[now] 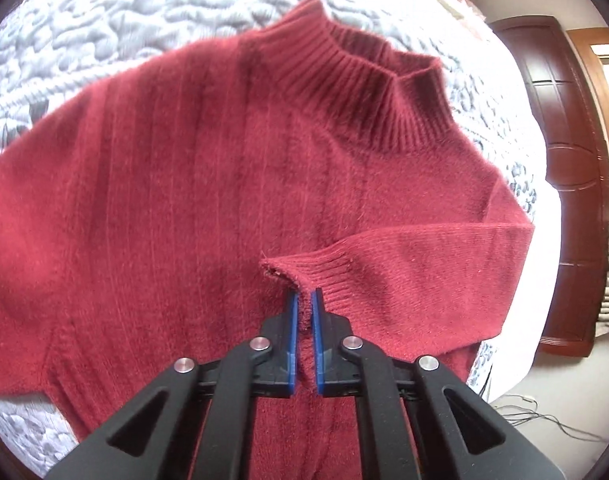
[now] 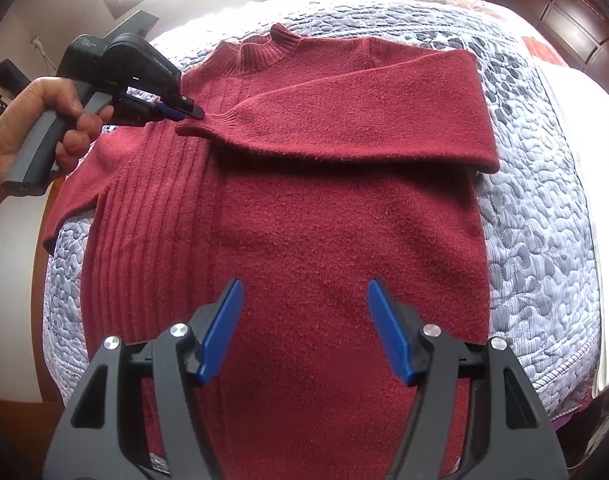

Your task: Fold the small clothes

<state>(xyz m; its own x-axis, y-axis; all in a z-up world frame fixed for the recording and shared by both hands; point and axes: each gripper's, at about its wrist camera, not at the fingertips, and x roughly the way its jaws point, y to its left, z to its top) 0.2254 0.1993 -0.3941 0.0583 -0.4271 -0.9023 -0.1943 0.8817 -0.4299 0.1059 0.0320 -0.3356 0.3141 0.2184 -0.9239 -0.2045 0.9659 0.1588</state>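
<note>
1. Spread flat across the bed lies a dark red sweater (image 2: 324,240), its ribbed collar (image 2: 272,46) pointing away from the right wrist camera and its hem running toward that camera.
2. One sleeve (image 2: 364,108) is folded across the chest, so that its ribbed cuff (image 1: 304,276) rests near the middle of the body.
3. The other sleeve (image 2: 70,196) lies out to the side, reaching the bed's edge.
4. Vertical ribbed lines run down one half of the sweater's front; the other half is plain knit.
5. The left tongs (image 1: 303,300) are clenched on the edge of the folded sleeve's cuff, a strip of red knit pinched between the blue pads (image 1: 291,336).
6. From the right wrist view, a hand (image 2: 36,120) grips the grey handle of those left tongs, whose tips sit right at the cuff.
7. The right tongs (image 2: 304,292) are released, their blue pads spread wide above the plain lower part of the sweater; whether they touch the knit cannot be told.
8. Under the sweater is a quilted bedspread (image 2: 544,220) in pale grey-blue with a pebbled pattern.
9. Beyond the bed stands dark wooden furniture (image 1: 572,160), and thin cables (image 1: 544,416) lie on the floor beside it.
</note>
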